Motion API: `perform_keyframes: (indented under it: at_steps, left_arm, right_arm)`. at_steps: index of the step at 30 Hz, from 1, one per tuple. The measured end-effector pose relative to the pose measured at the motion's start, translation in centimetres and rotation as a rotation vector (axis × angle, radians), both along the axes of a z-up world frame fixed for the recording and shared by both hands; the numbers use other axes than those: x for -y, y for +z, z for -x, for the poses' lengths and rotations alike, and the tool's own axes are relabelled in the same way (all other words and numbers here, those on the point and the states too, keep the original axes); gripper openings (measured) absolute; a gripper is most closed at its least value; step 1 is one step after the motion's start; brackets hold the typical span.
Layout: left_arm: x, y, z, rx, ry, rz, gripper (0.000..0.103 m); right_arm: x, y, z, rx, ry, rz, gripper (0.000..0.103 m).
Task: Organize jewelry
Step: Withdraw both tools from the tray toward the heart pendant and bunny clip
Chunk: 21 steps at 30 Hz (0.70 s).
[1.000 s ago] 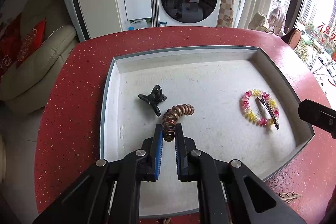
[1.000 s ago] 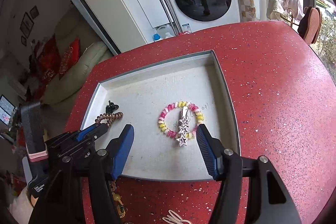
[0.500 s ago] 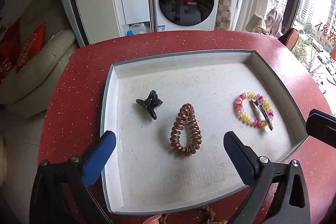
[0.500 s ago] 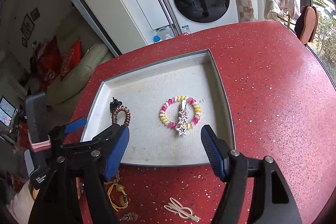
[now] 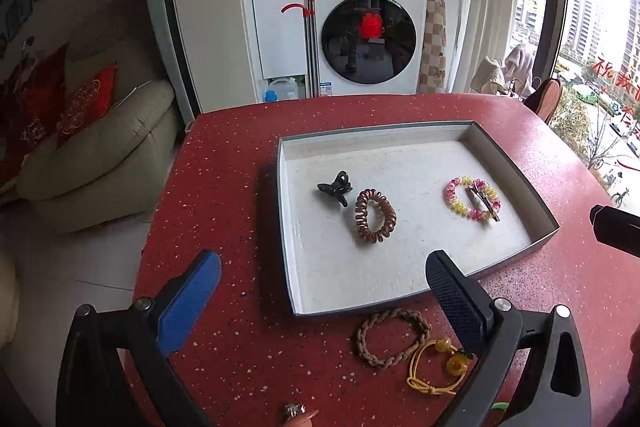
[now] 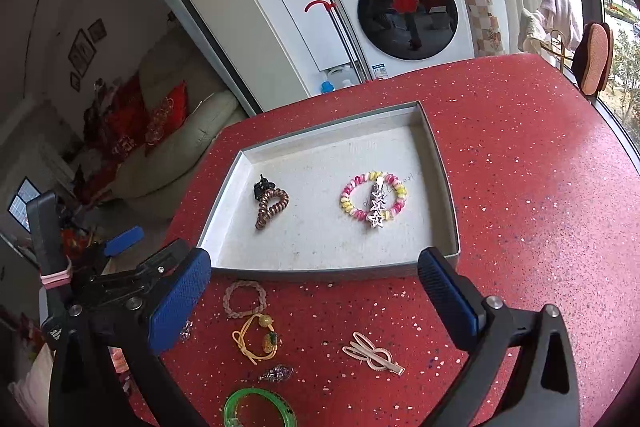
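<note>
A grey tray (image 5: 283, 211) (image 6: 320, 271) with a white lining holds a black claw clip (image 5: 335, 188) (image 6: 262, 185), a brown spiral hair tie (image 5: 361, 215) (image 6: 264, 215), and a pink-and-yellow spiral tie (image 5: 450, 193) (image 6: 346, 201) with a silver star clip (image 5: 482, 199) (image 6: 376, 207) across it. My left gripper (image 5: 322, 263) is open and holds nothing. It hangs above the tray's near left corner. My right gripper (image 6: 314, 259) hovers at the tray's front wall. Its jaws are opening, with nothing between them.
On the red table (image 6: 520, 187) in front of the tray lie a braided tan tie (image 5: 394, 313) (image 6: 245, 283), a yellow cord tie with amber beads (image 5: 434, 367) (image 6: 256, 341), a beige clip (image 6: 374, 353), a small silver piece (image 6: 276, 373) and a green bangle (image 6: 260, 394).
The left gripper let go of the brown spiral tie, opened wide and drew back and up out of the tray. The right jaws widened and that gripper also pulled back.
</note>
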<state>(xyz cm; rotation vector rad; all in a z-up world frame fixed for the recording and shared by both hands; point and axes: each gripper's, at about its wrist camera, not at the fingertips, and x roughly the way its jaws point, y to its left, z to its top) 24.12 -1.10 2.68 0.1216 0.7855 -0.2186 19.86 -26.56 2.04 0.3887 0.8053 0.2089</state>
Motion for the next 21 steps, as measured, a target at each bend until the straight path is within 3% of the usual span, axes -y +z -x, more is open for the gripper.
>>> perform_keyframes:
  at_steps: [5,11,21]
  left_arm:
    - [-3.3,-0.7,2.4,-0.011,0.044,-0.001,0.103]
    - [-6.0,-3.1,5.1,-0.092,0.035,0.018,0.103]
    - [-5.5,-7.1,8.0,-0.201,0.064,0.016,0.103]
  right_arm:
    - [-0.3,-0.6,1.7,-0.031,0.029,0.028,0.103]
    - [-0.8,-2.2,3.6,-0.075,0.063,0.119,0.103]
    - [-1.5,-5.3,5.6,-0.142,0.123,0.273,0.103]
